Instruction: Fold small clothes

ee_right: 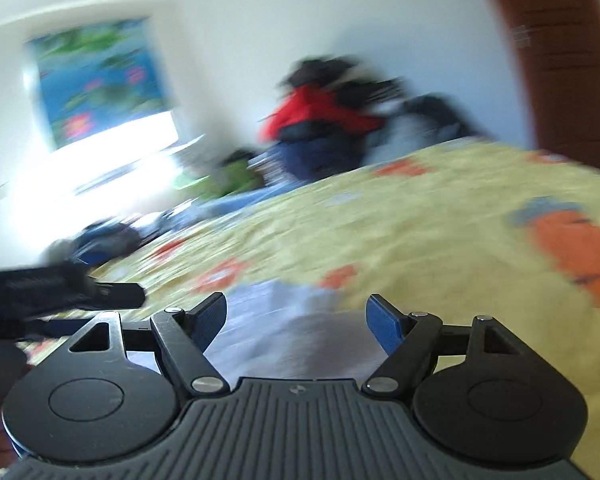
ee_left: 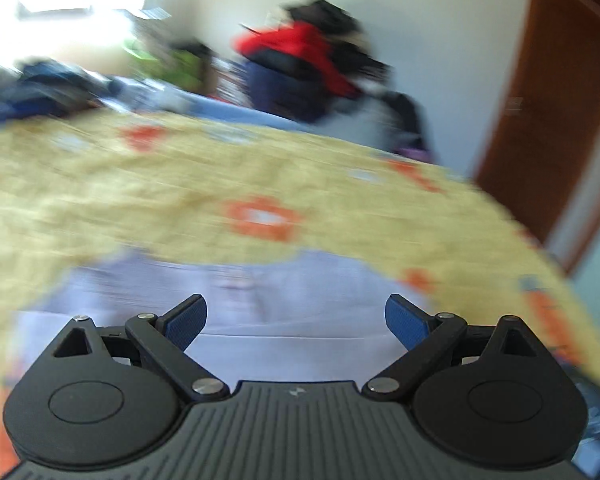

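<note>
Both cams sit right behind their own fingers, low over the bed and looking forward along it toward the far wall. The left wrist view is roughly level: yellow bedspread [ee_left: 148,184] fills the middle of the frame, pale lilac garment [ee_left: 260,292] close in at the bottom centre. The right wrist view is rolled (horizon climbs toward the right), with the same garment [ee_right: 284,320] near its lower centre and the left gripper [ee_right: 116,294] poking in at the left edge. Both share the bedspread [ee_right: 420,220], the red-and-navy clothes pile [ee_left: 296,64] [ee_right: 320,120] and the brown door [ee_left: 548,92] [ee_right: 556,40]. Everything's motion-blurred.
</note>
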The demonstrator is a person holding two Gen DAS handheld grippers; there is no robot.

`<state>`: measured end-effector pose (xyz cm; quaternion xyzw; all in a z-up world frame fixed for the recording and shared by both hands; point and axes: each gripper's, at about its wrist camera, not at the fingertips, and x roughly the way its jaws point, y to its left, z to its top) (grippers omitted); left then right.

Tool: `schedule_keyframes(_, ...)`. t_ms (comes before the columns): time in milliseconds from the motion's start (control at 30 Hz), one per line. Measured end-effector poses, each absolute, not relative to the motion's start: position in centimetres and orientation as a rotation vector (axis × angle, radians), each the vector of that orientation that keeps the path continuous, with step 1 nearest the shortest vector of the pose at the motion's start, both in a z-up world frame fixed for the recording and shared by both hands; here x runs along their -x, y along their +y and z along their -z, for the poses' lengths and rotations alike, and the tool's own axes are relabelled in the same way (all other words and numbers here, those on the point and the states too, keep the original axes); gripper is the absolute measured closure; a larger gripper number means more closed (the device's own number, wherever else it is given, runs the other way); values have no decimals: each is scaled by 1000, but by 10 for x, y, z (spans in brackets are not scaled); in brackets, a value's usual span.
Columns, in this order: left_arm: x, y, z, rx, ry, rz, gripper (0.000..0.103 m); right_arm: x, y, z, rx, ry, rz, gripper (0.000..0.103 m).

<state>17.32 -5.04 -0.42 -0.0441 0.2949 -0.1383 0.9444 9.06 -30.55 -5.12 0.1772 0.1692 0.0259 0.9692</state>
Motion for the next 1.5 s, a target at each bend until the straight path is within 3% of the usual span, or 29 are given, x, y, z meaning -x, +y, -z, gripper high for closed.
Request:
schedule_keyframes(233, -173, -7, 35, 2, 699, 166, 6, -148, -278, 71, -411, 554, -205, 27)
schedule_keyframes(300, -166, 5, 44, -37, 708, 115, 6, -149, -283, 74, -392, 557, -119, 35)
schedule_keyframes(433, -157, 10, 51, -65, 695, 73, 6, -131, -278, 62, -349, 512, -93, 27)
schedule_keyframes(1200, -141, 15, 72, -23, 672, 87, 0, -136, -266, 79, -233, 537, -135, 18)
schedule_keyframes(1400, -140, 17, 74, -8, 658, 89, 0, -140, -253, 79, -165, 567, -160, 3)
schedule_keyframes(1500, -139, 19, 74, 4, 655, 90, 0, -142, -243, 80, -98, 587, -145, 0)
